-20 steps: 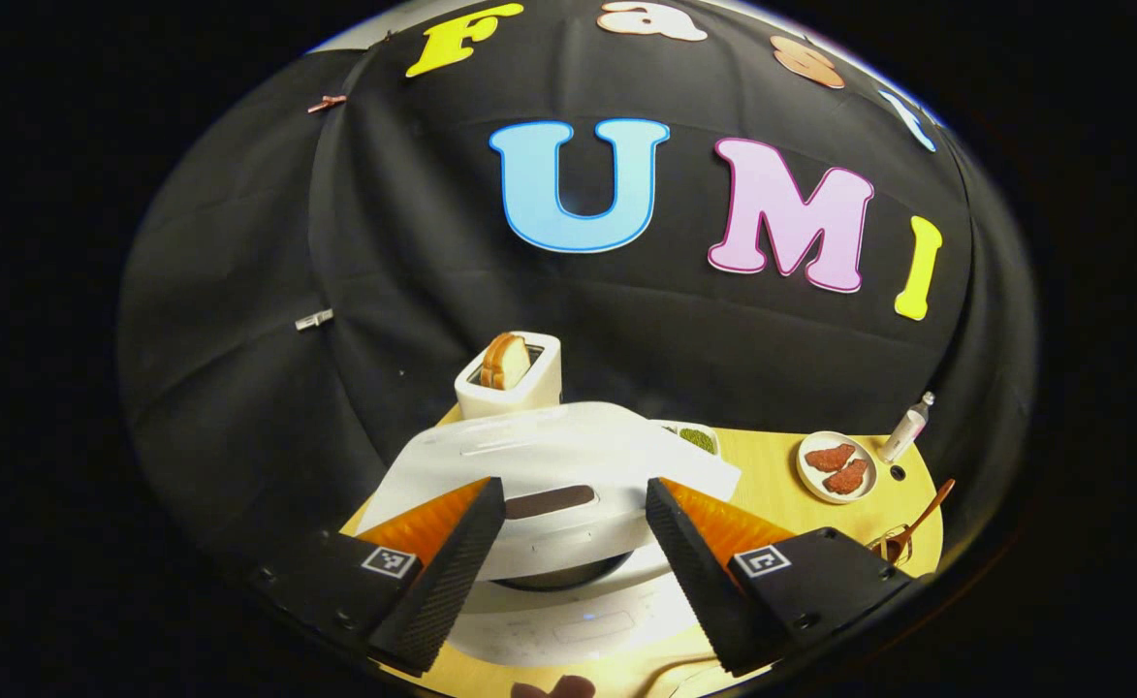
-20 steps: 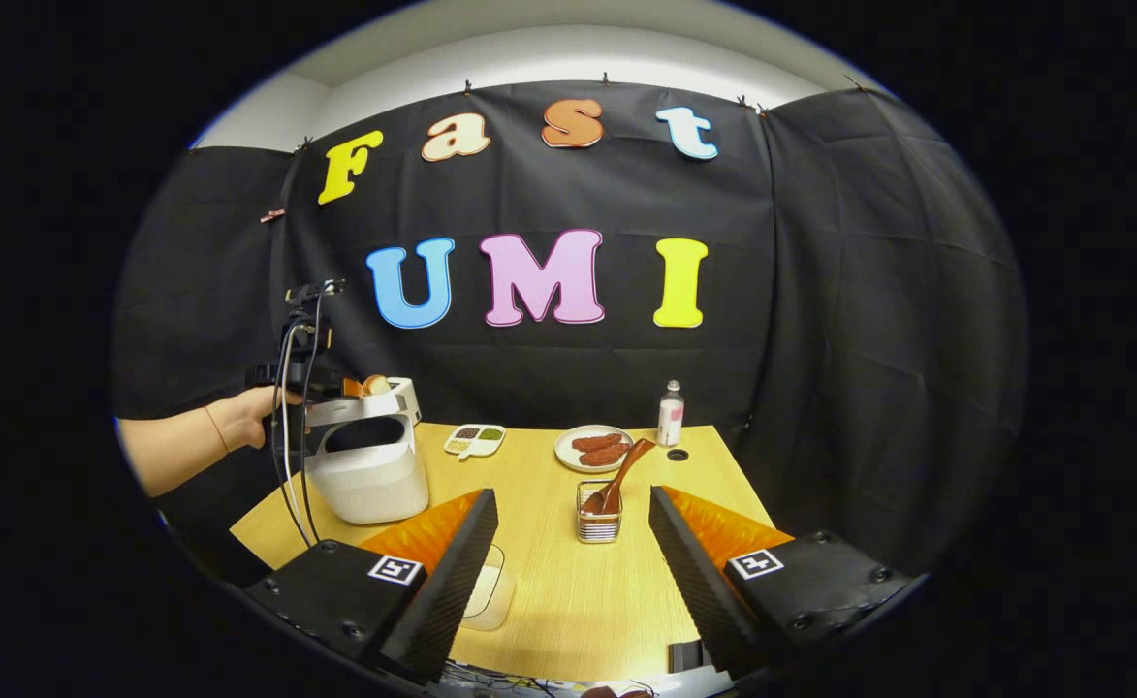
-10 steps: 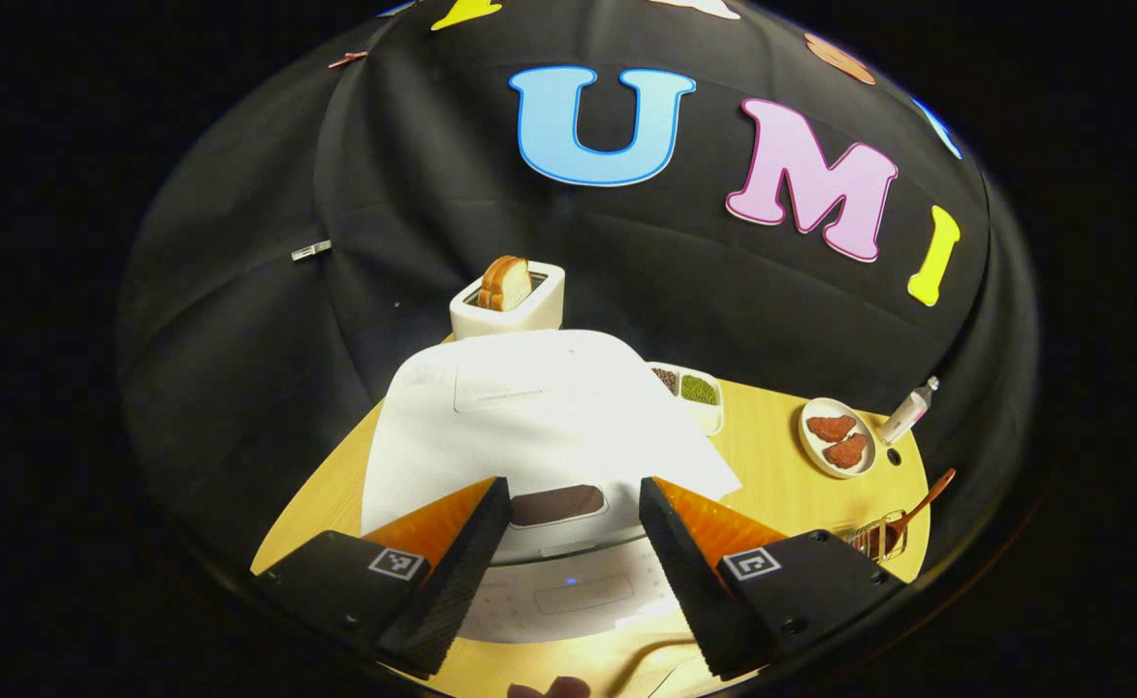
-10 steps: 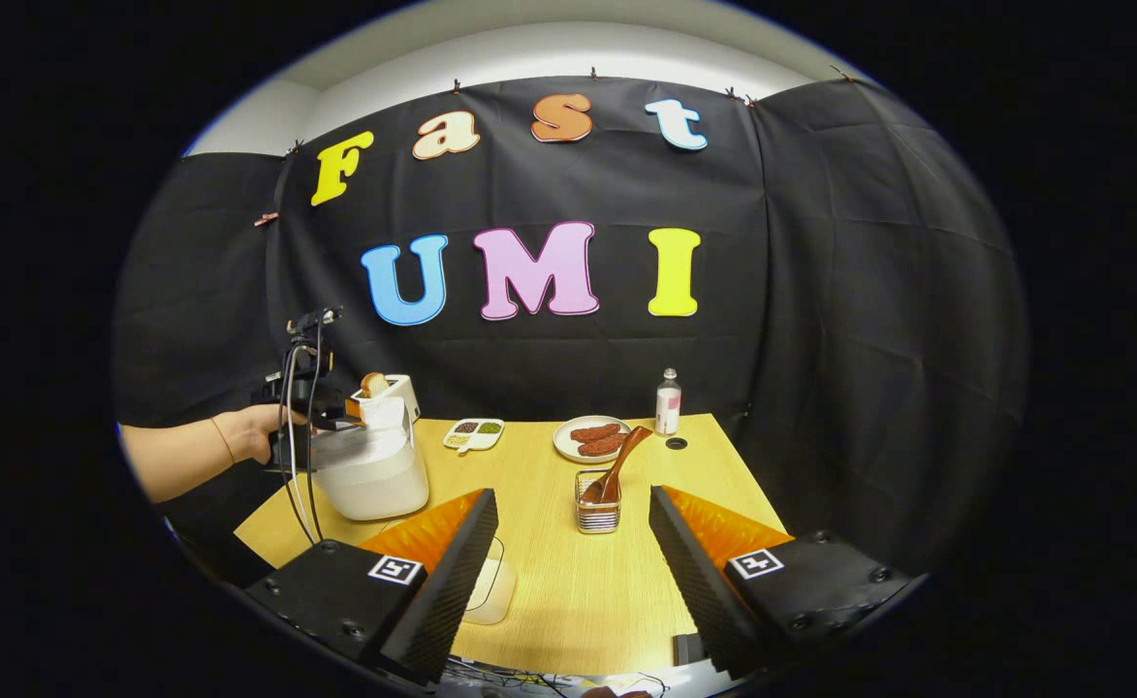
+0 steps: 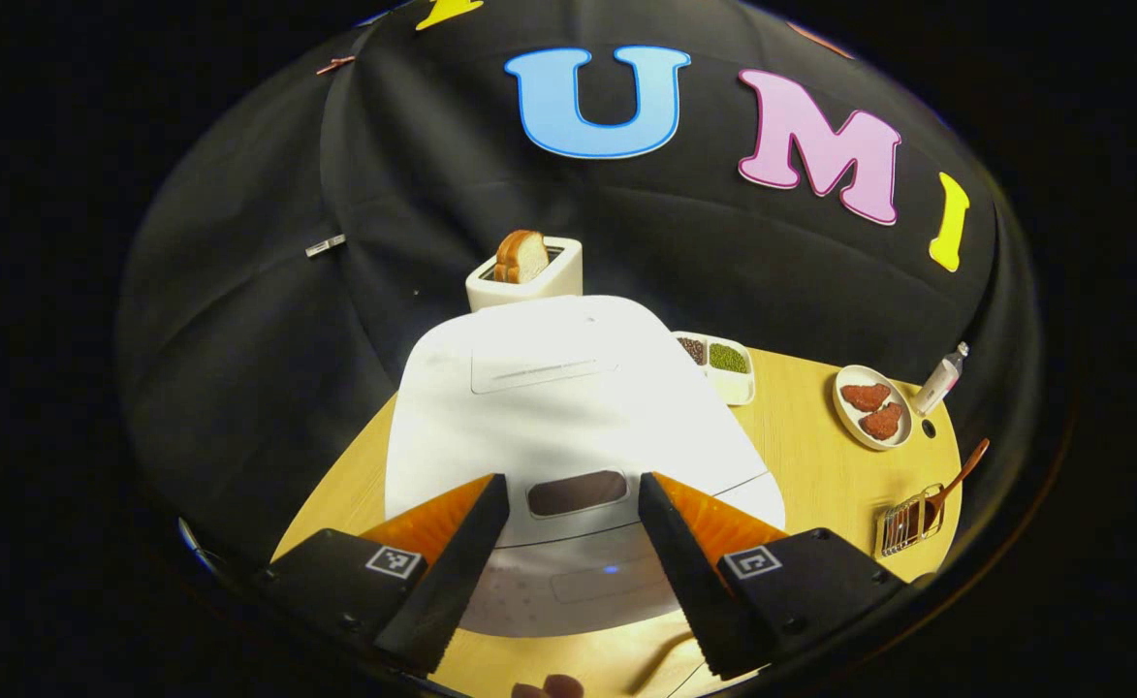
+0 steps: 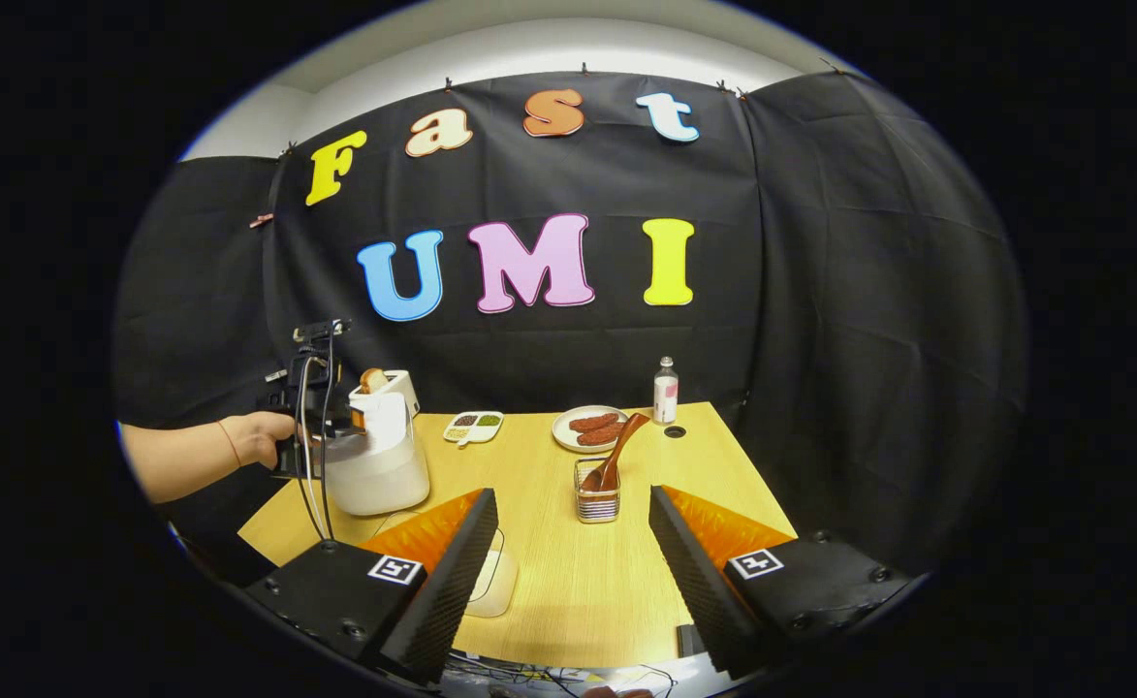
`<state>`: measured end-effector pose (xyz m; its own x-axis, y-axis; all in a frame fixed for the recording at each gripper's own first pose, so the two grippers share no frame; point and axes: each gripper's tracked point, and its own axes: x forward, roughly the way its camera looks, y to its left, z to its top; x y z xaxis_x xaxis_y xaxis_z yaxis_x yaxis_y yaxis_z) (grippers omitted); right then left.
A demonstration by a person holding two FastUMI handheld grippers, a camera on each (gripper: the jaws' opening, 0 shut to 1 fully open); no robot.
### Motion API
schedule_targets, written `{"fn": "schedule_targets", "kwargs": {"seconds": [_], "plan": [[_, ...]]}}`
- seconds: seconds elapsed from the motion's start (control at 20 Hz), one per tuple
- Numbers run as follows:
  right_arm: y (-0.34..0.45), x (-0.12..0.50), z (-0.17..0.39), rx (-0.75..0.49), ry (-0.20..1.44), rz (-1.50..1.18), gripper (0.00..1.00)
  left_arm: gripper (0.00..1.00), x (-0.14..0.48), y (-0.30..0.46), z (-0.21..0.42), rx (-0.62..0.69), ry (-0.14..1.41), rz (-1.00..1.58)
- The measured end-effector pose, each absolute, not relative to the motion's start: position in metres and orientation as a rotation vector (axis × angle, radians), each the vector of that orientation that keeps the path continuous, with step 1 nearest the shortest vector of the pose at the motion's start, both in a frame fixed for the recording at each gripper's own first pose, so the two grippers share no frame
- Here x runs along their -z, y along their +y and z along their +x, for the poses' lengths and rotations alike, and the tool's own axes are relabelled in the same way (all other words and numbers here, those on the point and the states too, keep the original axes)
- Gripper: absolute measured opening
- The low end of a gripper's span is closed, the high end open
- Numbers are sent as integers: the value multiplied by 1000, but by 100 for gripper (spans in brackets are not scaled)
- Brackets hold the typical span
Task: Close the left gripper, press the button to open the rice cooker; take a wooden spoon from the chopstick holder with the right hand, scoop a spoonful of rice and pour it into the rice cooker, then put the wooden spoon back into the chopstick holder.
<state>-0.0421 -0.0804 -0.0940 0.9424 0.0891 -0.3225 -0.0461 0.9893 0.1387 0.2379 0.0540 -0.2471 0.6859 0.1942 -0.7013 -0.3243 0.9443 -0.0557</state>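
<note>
Poised over the closed rice cooker [image 5: 568, 407], left gripper [image 5: 568, 528] spread wide. Right of the cooker, wooden spoon [image 6: 616, 454] upright in chopstick holder [image 6: 596, 502], beyond wide-open right gripper [image 6: 573, 543].

Rice cooker [image 5: 568, 407]: front base is hiding behind the hand-held gripper [image 5: 566, 572] at the bottom of the left gripper view; its button cannot be made out.
Wooden spoon [image 6: 616, 456]: bowl is sitting inside the chopstick holder [image 6: 597, 504], blurred by wire.
Divided dish [image 6: 472, 425]: contents too small to identify.
Clear container [image 6: 492, 582], lower centre of the right gripper view: a finger [image 6: 442, 582] is covering its left part.
Person's hand [image 6: 263, 438]: forearm is running off the left edge.
</note>
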Motion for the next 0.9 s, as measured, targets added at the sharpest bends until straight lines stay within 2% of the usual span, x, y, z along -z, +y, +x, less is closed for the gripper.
{"fn": "schedule_targets", "kwargs": {"seconds": [0.05, 0.1, 0.5, 0.65, 0.9], "plan": [[-81, 95, -43, -68, 337, 129, 98, 94, 246, 53, 237, -291, 759, -179], [-81, 96, -44, -69, 337, 128, 99, 99, 247, 53, 236, -279, 773, -160], [-79, 92, -40, -81, 326, 123, 98, 97, 240, 55, 236, -270, 773, -154], [-80, 90, -38, -80, 320, 125, 98, 93, 223, 48, 238, -242, 706, -166], [-79, 88, -33, -74, 317, 125, 98, 94, 171, 38, 232, -178, 542, -83]]}}
